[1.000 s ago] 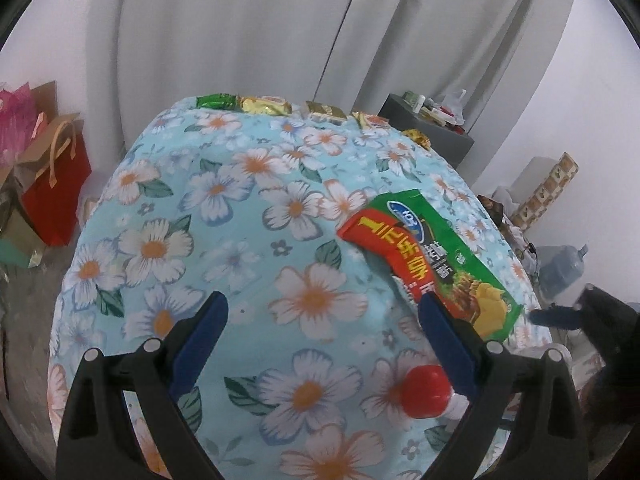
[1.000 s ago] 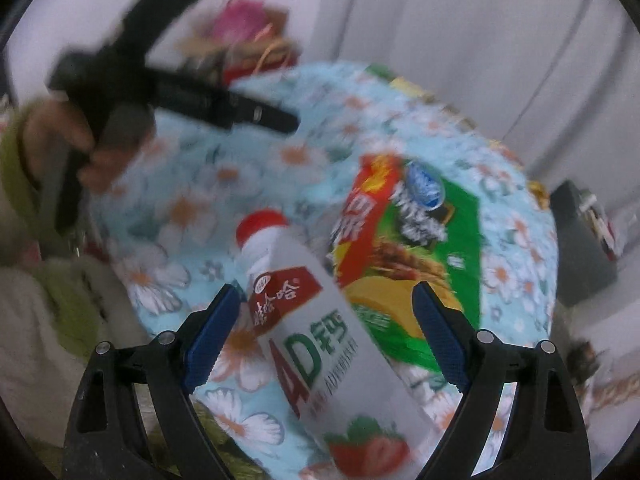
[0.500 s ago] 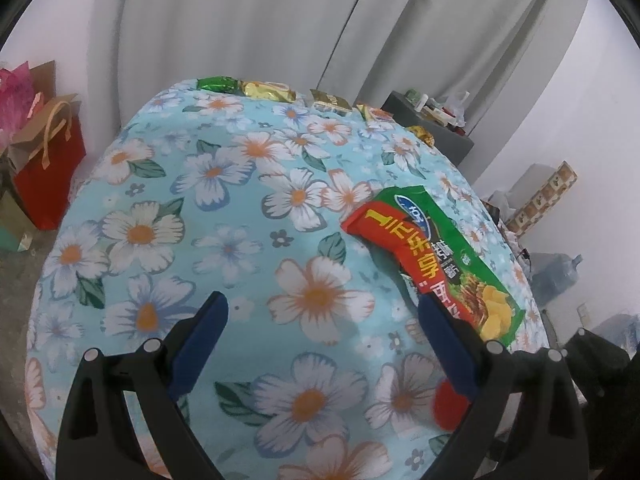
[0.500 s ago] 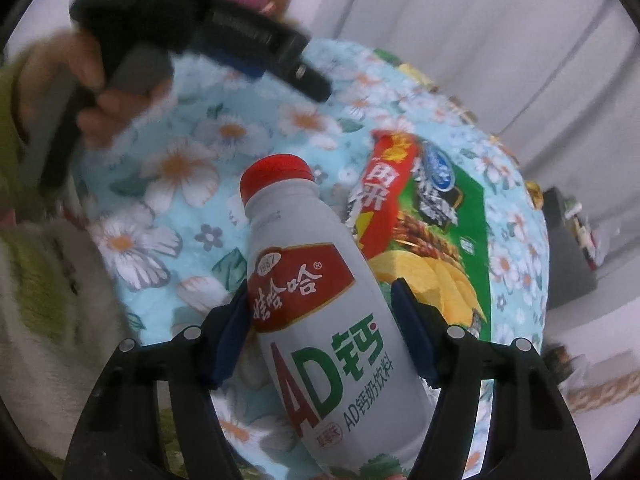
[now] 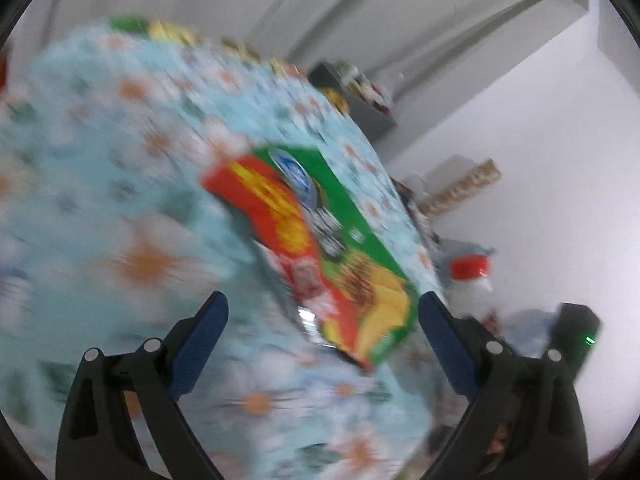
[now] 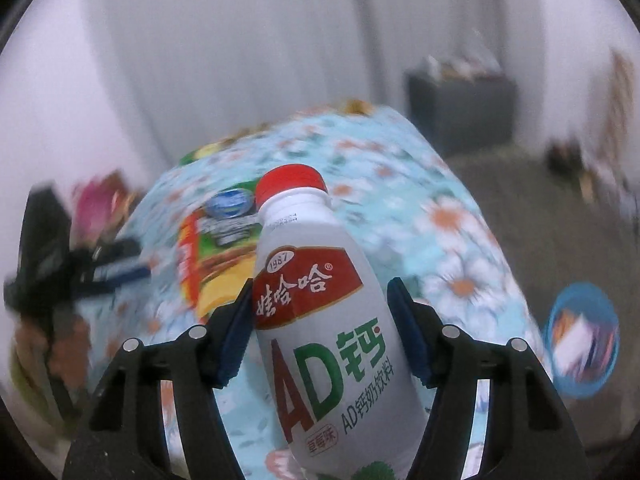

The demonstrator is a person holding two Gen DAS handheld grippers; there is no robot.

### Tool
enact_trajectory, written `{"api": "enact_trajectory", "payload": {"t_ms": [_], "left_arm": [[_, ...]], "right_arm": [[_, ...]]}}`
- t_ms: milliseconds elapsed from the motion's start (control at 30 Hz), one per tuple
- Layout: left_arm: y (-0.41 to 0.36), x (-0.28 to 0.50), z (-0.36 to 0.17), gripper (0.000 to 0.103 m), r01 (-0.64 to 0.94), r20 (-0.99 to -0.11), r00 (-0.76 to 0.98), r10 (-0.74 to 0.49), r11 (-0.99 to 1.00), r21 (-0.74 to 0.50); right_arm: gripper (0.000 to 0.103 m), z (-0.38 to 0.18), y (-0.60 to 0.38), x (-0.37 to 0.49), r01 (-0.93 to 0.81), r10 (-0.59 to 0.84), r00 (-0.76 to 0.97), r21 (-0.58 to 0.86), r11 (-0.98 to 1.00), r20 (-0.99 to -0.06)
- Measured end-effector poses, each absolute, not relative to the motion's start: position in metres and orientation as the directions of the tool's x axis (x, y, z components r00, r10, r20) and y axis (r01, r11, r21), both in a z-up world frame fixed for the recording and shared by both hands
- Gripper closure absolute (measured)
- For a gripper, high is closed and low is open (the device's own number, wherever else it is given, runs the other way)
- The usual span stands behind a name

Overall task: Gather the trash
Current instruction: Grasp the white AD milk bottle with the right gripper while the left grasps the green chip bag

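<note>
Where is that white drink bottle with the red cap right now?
The white bottle sits between the closing jaws of the right gripper, above the flowered tablecloth, with the green snack bag just to its left.

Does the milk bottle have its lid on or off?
On. The red cap sits on the neck of the white bottle between the right gripper fingers, whose jaws are closing.

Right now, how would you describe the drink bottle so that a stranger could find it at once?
Look at the table with the blue flowered cloth. At its near edge, the right tongs are closing on a white plastic bottle, beside a flat green and red snack bag. Its red cap and large red and green "AD" lettering set it apart.
</note>
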State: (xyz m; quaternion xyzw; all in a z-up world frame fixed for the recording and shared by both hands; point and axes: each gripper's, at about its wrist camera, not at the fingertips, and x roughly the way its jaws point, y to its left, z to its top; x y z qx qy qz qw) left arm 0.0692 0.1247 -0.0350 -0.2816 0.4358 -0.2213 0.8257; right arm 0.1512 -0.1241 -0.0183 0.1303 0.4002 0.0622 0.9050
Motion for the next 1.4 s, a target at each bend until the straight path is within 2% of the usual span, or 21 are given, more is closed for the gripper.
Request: {"api": "enact_trajectory", "payload": {"t_ms": [167,233,300,433,533,600,733,800,867,967,1067,1267,1400], "left_arm": [[0.103,0.088,-0.054,0.017,0.044,-0.649,0.457,-0.608,0.744,-0.667],[0.099,0.094,-0.052,0.019,0.047,-0.641,0.454,-0.619,0.735,-0.676],[0.097,0.098,-0.047,0.024,0.065,-0.595,0.461,-0.658,0.694,-0.717],[0.093,0.098,-0.034,0.024,0.141,-0.508,0.501,-0.700,0.646,-0.750],[0.088,0.108,-0.040,0.025,0.102,-0.537,0.495,-0.684,0.659,-0.745],[0.081,0.116,-0.050,0.029,0.040,-0.586,0.479,-0.653,0.683,-0.729],[0.078,0.120,-0.058,0.040,-0.001,-0.605,0.507,-0.614,0.701,-0.713],[0.075,0.122,-0.057,0.054,-0.012,-0.617,0.525,-0.586,0.719,-0.694],[0.073,0.122,-0.055,0.073,0.000,-0.613,0.529,-0.587,0.723,-0.691],[0.064,0.114,-0.038,0.090,0.132,-0.593,0.555,-0.584,0.765,-0.630],[0.055,0.101,-0.018,0.097,0.228,-0.596,0.574,-0.562,0.809,-0.542],[0.063,0.072,0.015,0.099,0.312,-0.615,0.596,-0.516,0.855,-0.415],[0.074,0.057,0.030,0.099,0.366,-0.664,0.546,-0.510,0.859,-0.358]], "right_arm": [[0.042,-0.026,-0.150,0.157,0.135,0.228,0.650,0.405,0.904,-0.725],[0.042,-0.030,-0.157,0.155,0.158,0.239,0.652,0.437,0.885,-0.719],[0.042,-0.031,-0.161,0.150,0.167,0.247,0.661,0.460,0.872,-0.708],[0.042,-0.033,-0.168,0.149,0.187,0.256,0.672,0.494,0.849,-0.695],[0.042,-0.034,-0.172,0.147,0.196,0.262,0.679,0.512,0.836,-0.686],[0.043,-0.034,-0.173,0.146,0.197,0.264,0.680,0.518,0.833,-0.684],[0.043,-0.035,-0.176,0.145,0.193,0.270,0.685,0.526,0.828,-0.676],[0.043,-0.036,-0.178,0.145,0.190,0.275,0.687,0.531,0.826,-0.673],[0.043,-0.036,-0.180,0.145,0.188,0.280,0.688,0.537,0.823,-0.670],[0.043,-0.036,-0.184,0.143,0.177,0.295,0.695,0.553,0.814,-0.656],[0.043,-0.037,-0.188,0.142,0.165,0.311,0.699,0.568,0.806,-0.644],[0.044,-0.035,-0.190,0.140,0.141,0.328,0.708,0.582,0.801,-0.625],[0.044,-0.032,-0.195,0.135,0.122,0.350,0.723,0.609,0.783,-0.595]]}}
